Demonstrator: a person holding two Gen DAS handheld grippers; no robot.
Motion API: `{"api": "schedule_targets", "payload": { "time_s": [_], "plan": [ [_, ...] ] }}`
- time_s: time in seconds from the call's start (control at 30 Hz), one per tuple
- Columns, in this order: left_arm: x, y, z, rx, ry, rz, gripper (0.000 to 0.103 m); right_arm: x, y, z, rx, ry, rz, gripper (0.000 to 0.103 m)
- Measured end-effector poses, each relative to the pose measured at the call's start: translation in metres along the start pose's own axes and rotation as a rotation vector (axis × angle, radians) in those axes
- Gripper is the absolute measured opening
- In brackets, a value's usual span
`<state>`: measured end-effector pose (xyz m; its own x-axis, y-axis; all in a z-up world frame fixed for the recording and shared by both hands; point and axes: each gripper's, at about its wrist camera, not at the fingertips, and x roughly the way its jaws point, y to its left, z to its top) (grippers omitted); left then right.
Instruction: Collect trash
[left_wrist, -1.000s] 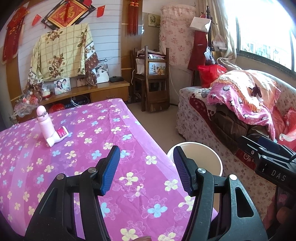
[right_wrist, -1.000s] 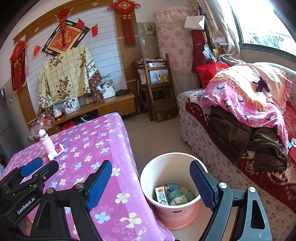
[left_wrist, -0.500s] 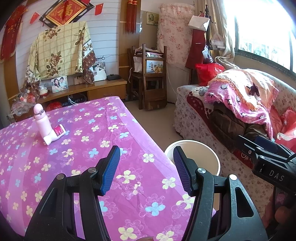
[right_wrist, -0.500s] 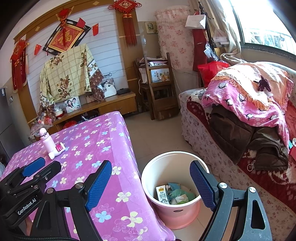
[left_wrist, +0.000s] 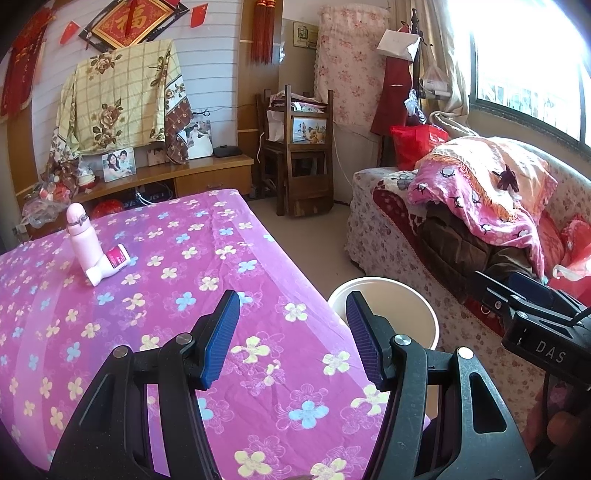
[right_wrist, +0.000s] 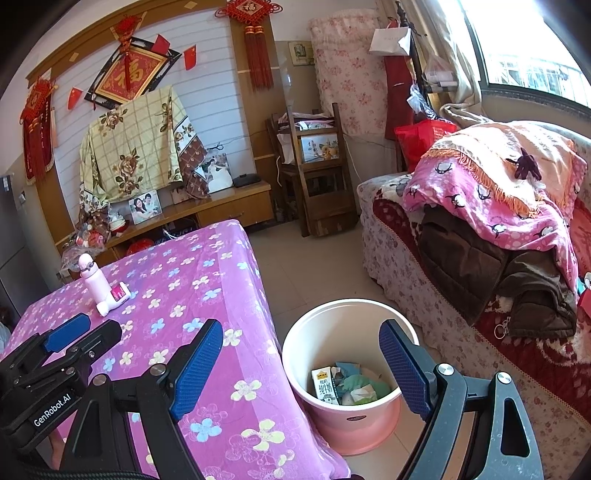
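Left wrist view: round white plastic bin, lower centre-right, half hidden behind the purple flowered tablecloth; contents unseen. Left gripper hovers over the table edge, jaws parted, empty.

Right wrist view: bin at bottom centre, holding a milk carton and crumpled green-white wrappers, partly hidden. Right gripper gapes wide above it, empty.

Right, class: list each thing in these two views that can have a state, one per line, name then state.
Left tongs: open, empty, above the table.
Right tongs: open wide, empty, over the bin.
Round pink-and-white plastic bin: on the floor, lidless, partly filled with a carton and crumpled wrappers.
Pink bottle: upright, capped.
Small white tube: lying beside the bottle.
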<state>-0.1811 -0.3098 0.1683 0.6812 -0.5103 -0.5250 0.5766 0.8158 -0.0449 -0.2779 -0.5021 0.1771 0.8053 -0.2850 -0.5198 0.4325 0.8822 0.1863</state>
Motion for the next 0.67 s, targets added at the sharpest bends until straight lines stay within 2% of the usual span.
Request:
{"api": "schedule_targets", "payload": {
  "time_s": [0.67],
  "plan": [
    [0.001, -0.011, -0.006, 0.026, -0.012, 0.013, 0.059, 0.004, -0.002, -0.004, 0.005, 0.013, 0.000, 0.085]
  ]
}}
